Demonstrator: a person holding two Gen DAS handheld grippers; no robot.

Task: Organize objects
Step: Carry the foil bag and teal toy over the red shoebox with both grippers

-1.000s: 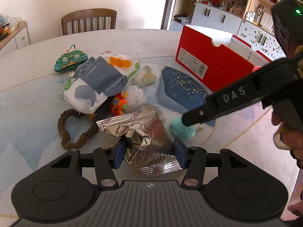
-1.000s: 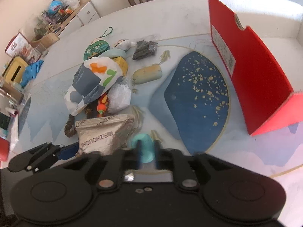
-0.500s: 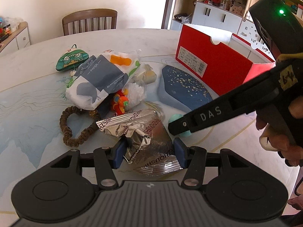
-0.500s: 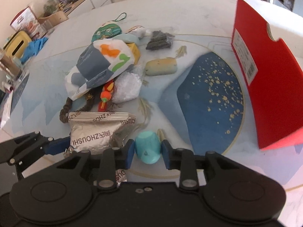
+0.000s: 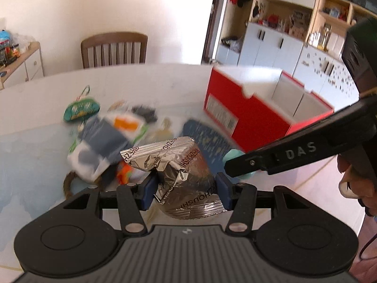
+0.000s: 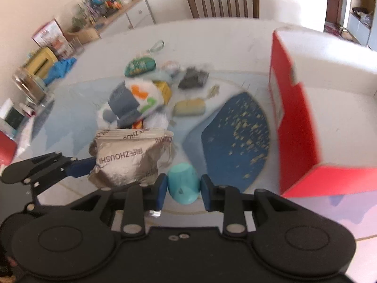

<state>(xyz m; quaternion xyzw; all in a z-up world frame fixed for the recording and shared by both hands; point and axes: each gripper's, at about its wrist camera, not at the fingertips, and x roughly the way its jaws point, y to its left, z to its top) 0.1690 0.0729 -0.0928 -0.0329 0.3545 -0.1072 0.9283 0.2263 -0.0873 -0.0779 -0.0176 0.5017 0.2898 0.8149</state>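
My left gripper (image 5: 185, 192) is shut on a crumpled silver foil packet (image 5: 181, 165) and holds it above the table. In the right wrist view the same foil packet (image 6: 127, 158) hangs at the left, pinched by the left gripper's blue pads (image 6: 82, 166). My right gripper (image 6: 182, 189) is shut on a small turquoise object (image 6: 183, 185), lifted off the table. From the left wrist view the right gripper's black arm crosses at the right, with a bit of the turquoise object (image 5: 232, 154) showing at its tip. An open red box (image 5: 249, 115) with a white inside stands at the right.
A heap of loose things lies mid-table: a white printed bag (image 6: 132, 103), a green pouch (image 6: 140, 66), a yellow-green oblong (image 6: 189, 107), a dark packet (image 6: 193, 79), a braided brown ring (image 5: 68, 184). A chair (image 5: 114, 49) stands behind the table. A cluttered sideboard (image 6: 70, 30) lies far left.
Both grippers have risen. The foil packet has come up off the table in the left gripper, and the turquoise object has lifted with the right gripper. Both views now look more level.
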